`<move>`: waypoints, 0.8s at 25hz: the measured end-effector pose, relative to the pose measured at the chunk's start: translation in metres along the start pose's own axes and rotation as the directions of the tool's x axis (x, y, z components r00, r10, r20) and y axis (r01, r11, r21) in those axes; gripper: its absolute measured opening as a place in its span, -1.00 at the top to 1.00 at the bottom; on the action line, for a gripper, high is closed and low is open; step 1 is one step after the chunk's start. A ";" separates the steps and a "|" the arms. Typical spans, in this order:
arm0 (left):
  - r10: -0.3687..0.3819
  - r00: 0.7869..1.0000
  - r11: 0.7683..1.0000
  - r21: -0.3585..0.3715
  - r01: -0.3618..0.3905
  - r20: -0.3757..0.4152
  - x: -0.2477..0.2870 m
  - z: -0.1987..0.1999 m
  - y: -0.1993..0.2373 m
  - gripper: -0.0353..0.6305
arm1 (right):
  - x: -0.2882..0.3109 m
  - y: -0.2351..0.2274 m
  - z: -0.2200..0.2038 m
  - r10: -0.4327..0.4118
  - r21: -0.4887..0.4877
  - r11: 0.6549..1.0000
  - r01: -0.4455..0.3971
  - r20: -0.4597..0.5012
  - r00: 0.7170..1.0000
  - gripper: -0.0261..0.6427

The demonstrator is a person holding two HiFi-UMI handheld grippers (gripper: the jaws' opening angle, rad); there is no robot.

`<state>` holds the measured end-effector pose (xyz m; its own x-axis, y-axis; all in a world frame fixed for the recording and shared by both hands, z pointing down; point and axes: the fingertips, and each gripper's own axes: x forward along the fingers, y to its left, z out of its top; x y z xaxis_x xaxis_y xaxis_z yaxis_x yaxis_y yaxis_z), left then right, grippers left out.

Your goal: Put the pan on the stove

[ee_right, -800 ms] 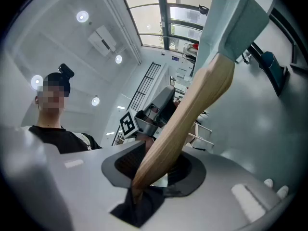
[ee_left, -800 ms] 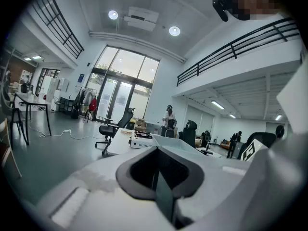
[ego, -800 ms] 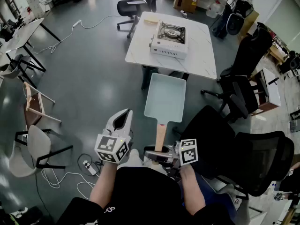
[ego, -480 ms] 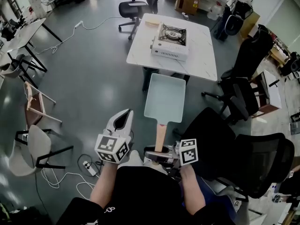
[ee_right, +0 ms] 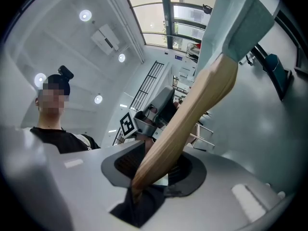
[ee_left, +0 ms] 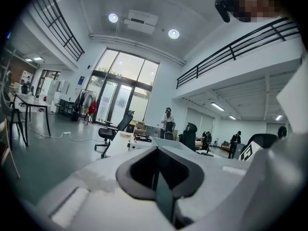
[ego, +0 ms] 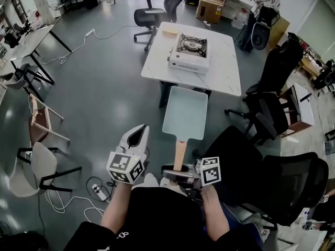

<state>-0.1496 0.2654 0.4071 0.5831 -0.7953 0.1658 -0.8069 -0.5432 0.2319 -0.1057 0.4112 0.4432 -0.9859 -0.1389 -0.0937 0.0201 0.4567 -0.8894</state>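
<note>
A pale mint rectangular pan (ego: 184, 113) with a wooden handle (ego: 179, 153) is held out in front of me above the grey floor. My right gripper (ego: 177, 172) is shut on the end of that handle, which crosses the right gripper view (ee_right: 192, 105) up to the pan (ee_right: 238, 23). Beside it on the left, my left gripper (ego: 137, 134) is shut with nothing in it. In its own view the left gripper (ee_left: 156, 177) points toward the table. A portable gas stove (ego: 189, 51) sits on a white table (ego: 157, 56) ahead of the pan.
Black office chairs (ego: 272, 114) crowd the right side, one (ego: 285, 179) close by my right arm. Another chair (ego: 152, 14) stands beyond the table. At left are a wooden chair (ego: 37, 120), a white chair (ego: 31, 166) and floor cables (ego: 97, 190).
The table and stove sit slightly lower and nearer in the head view. The pan stays in the right gripper's hold, and both grippers keep their pose.
</note>
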 end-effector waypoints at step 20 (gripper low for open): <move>0.056 0.998 0.998 0.010 -0.056 0.014 -0.003 0.002 0.002 0.92 | -0.015 -0.007 0.003 -0.012 -0.013 1.000 0.012 -0.037 0.999 0.54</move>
<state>-0.1537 0.2661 0.4052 0.5354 -0.8282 0.1655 -0.8394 -0.5001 0.2129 -0.0908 0.4078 0.4495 -0.9915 -0.1124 -0.0662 0.0063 0.4660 -0.8848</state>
